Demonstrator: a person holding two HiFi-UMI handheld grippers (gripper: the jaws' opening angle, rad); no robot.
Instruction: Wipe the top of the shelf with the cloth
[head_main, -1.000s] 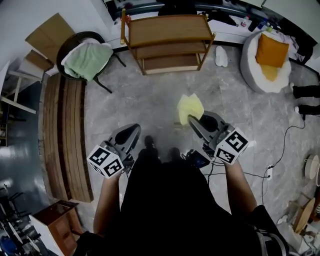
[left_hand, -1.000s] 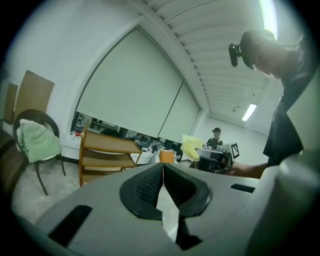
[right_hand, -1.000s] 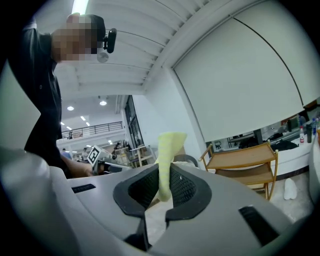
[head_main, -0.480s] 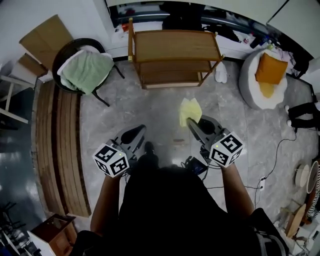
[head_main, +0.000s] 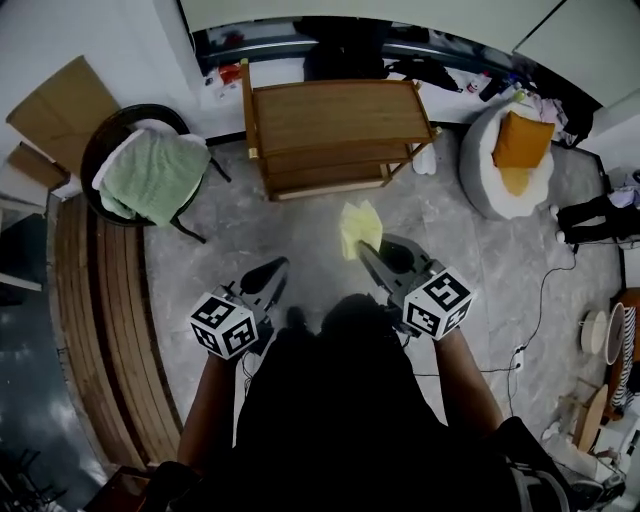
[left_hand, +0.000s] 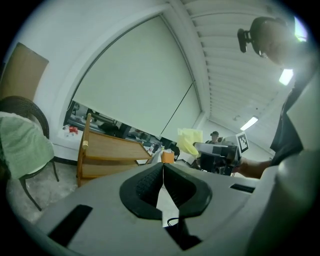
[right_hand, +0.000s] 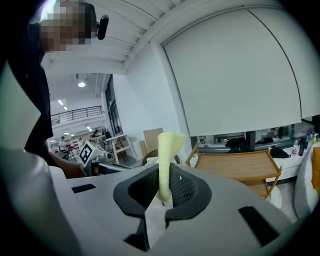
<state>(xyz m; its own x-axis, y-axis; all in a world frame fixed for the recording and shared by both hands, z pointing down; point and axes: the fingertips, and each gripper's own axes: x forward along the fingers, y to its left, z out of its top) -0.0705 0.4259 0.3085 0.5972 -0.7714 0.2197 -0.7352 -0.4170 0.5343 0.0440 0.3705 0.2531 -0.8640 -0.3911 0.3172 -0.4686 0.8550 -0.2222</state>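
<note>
Head view, left to right: chair (head_main: 150, 175) draped with a green towel, upper left; left gripper (head_main: 276, 267), lower centre-left, jaws closed on nothing; wooden shelf (head_main: 330, 115), top centre; yellow cloth (head_main: 357, 228), centre, below the shelf and apart from it, pinched in the right gripper (head_main: 366, 249); orange cushion (head_main: 517, 150), upper right.

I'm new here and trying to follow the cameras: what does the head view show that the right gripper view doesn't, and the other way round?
Head view only: the long wooden planks lying on the floor. Right gripper view only: the right gripper seen close up, jaws clamped on the yellow cloth, plus a far ceiling light. Both: the wooden shelf and that cloth.
</note>
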